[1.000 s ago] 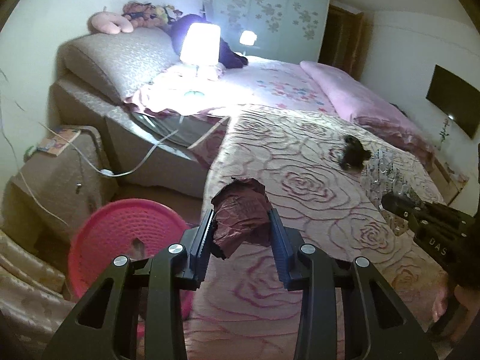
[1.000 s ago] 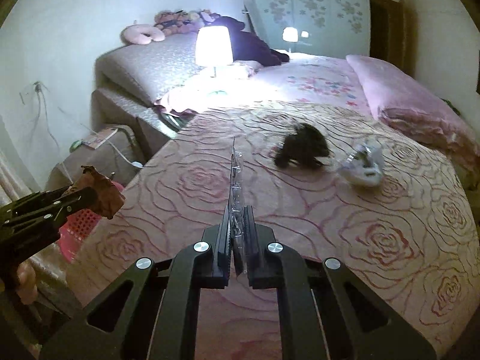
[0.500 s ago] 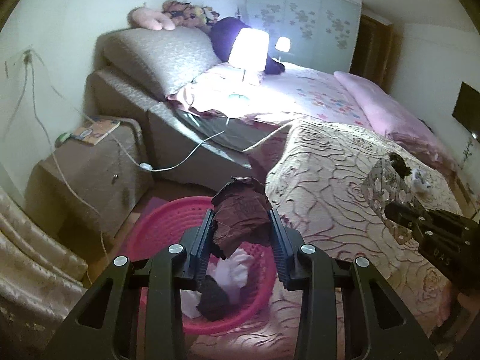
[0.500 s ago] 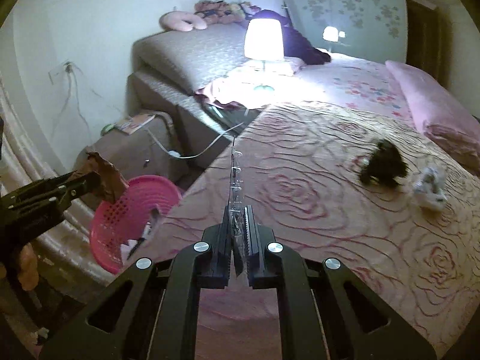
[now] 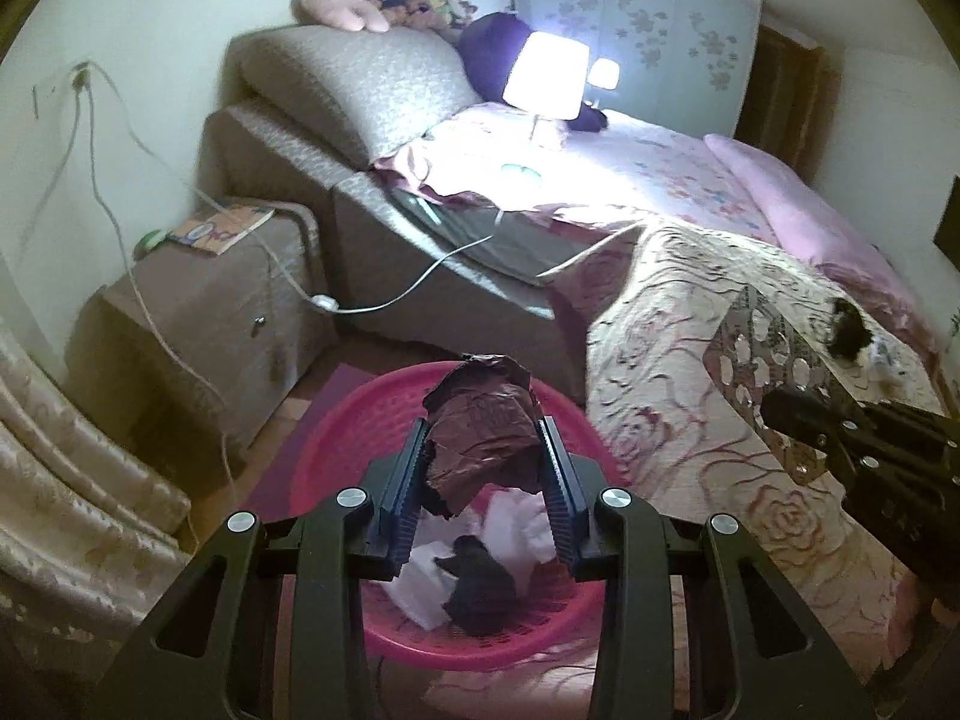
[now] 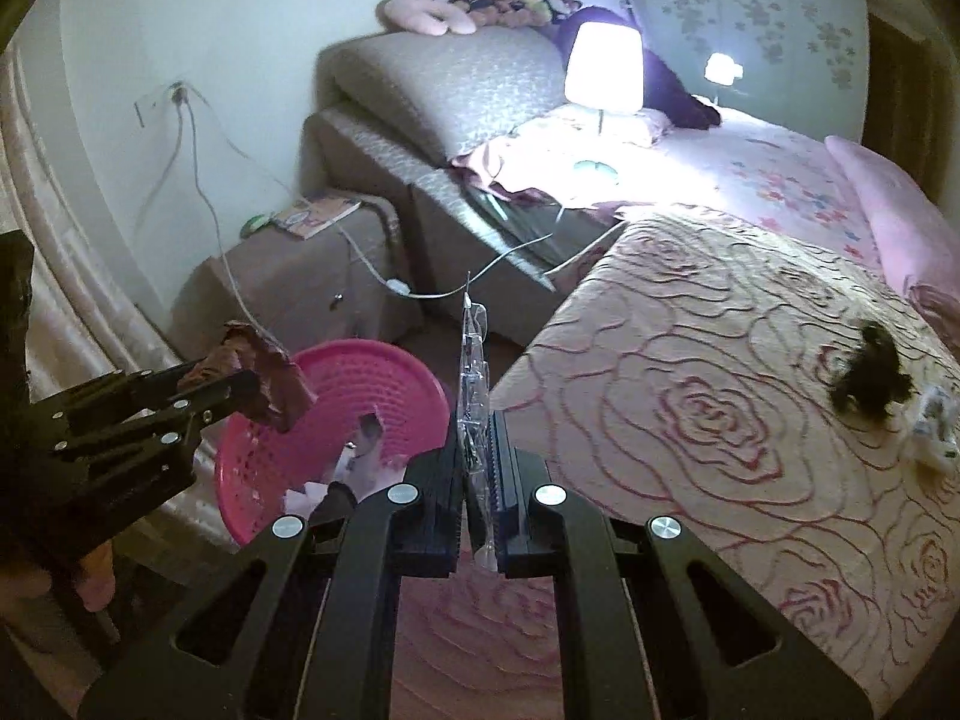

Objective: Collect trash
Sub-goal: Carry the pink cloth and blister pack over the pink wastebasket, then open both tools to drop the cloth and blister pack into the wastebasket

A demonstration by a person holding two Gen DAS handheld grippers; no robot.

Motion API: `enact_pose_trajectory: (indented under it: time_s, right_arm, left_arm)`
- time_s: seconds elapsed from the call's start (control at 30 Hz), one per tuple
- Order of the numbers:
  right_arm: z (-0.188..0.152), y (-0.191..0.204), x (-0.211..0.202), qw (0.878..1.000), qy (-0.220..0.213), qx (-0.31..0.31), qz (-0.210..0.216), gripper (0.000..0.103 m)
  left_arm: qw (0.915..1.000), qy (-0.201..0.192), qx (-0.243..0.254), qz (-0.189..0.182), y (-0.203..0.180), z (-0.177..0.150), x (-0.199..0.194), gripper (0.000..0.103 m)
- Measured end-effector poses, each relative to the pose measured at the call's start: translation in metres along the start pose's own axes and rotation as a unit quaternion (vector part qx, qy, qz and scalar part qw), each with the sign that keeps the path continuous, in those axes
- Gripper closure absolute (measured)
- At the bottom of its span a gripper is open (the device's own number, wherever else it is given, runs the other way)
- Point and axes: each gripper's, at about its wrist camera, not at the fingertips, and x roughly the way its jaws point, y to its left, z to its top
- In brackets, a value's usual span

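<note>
My left gripper (image 5: 483,450) is shut on a crumpled dark red paper (image 5: 483,420) and hangs right over the pink basket (image 5: 336,438) on the floor beside the bed. White and dark scraps (image 5: 474,570) lie in the basket. In the right wrist view the left gripper (image 6: 240,384) with the red paper (image 6: 264,372) shows above the basket (image 6: 360,384). My right gripper (image 6: 477,438) is shut on a flat clear plastic wrapper (image 6: 474,360), edge-on, over the bed's corner. That wrapper (image 5: 774,354) shows its dotted face in the left wrist view. A black clump (image 6: 870,378) and a white wrapper (image 6: 933,426) lie on the bed.
The rose-patterned bedspread (image 6: 720,420) fills the right side. A brown nightstand (image 5: 198,312) with a booklet stands left of the basket, with white cables (image 5: 372,300) trailing across. A lit lamp (image 5: 546,78) stands on the bed. A curtain (image 5: 54,480) hangs at far left.
Both grippers have swung left, from over the bedspread toward the pink basket. The left one, still holding the red paper, now hangs above the basket. The right one keeps its wrapper.
</note>
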Motion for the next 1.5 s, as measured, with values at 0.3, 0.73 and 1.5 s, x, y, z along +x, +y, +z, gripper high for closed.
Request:
enact_pose_trajectory:
  time_s: [0.3, 0.73, 1.5]
  right_arm:
    - [0.002, 0.024, 0.024, 0.999, 0.024, -0.016, 0.016, 0.095]
    - [0.005, 0.052, 0.055, 0.998, 0.046, -0.037, 0.029, 0.095]
    - [-0.005, 0.038, 0.038, 0.999, 0.032, -0.015, 0.027, 0.067]
  left_arm:
    - [0.9994, 0.028, -0.013, 0.013, 0.021, -0.004, 0.018, 0.069]
    - [0.9981, 0.050, -0.031, 0.020, 0.033, -0.007, 0.030, 0.063]
    - [0.9974, 0.040, -0.051, 0.031, 0.036, -0.005, 0.027, 0.036]
